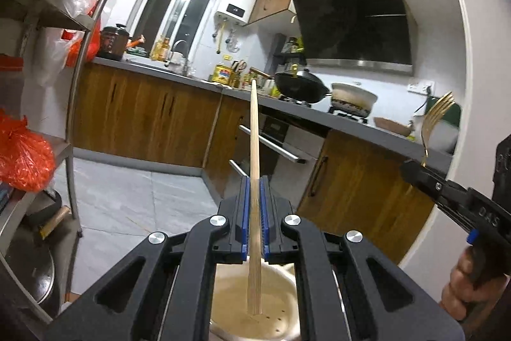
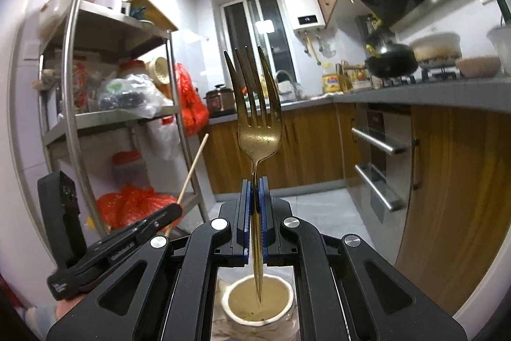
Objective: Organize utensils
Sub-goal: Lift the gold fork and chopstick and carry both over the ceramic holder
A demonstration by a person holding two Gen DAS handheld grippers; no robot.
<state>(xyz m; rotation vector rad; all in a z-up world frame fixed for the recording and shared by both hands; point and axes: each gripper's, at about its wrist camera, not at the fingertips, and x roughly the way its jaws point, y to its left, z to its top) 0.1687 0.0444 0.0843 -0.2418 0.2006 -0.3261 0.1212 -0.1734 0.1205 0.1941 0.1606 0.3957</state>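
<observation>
**Both grippers hold utensils above round containers**

In the left wrist view, a steel shelf rack (image 1: pixel 75 104) with an orange plastic bag (image 1: pixel 24 154) fills the left edge of the frame. At centre, the left gripper (image 1: pixel 254 181) has its blue-padded jaws clamped on a pair of long pale wooden chopsticks (image 1: pixel 254 155), which stand nearly upright through the middle of the frame. Their lower ends reach down into a round beige perforated holder (image 1: pixel 255 312) at the bottom centre; whether they touch its floor cannot be told. At the right edge, the right gripper (image 1: pixel 412 170) enters, holding a gold metal fork (image 1: pixel 436 117) with tines pointing up.

In the right wrist view, the left gripper appears at lower left, a chopstick slanting up from it before the rack. At centre, the right gripper has its blue-padded jaws closed on the fork's thin handle, tines in the upper middle of the frame. The handle's tip hangs inside a round white ceramic cup (image 2: pixel 289 293) at bottom centre. To the right runs a grey kitchen surface (image 2: pixel 431 95) carrying a black wok (image 2: pixel 392 63).
</observation>
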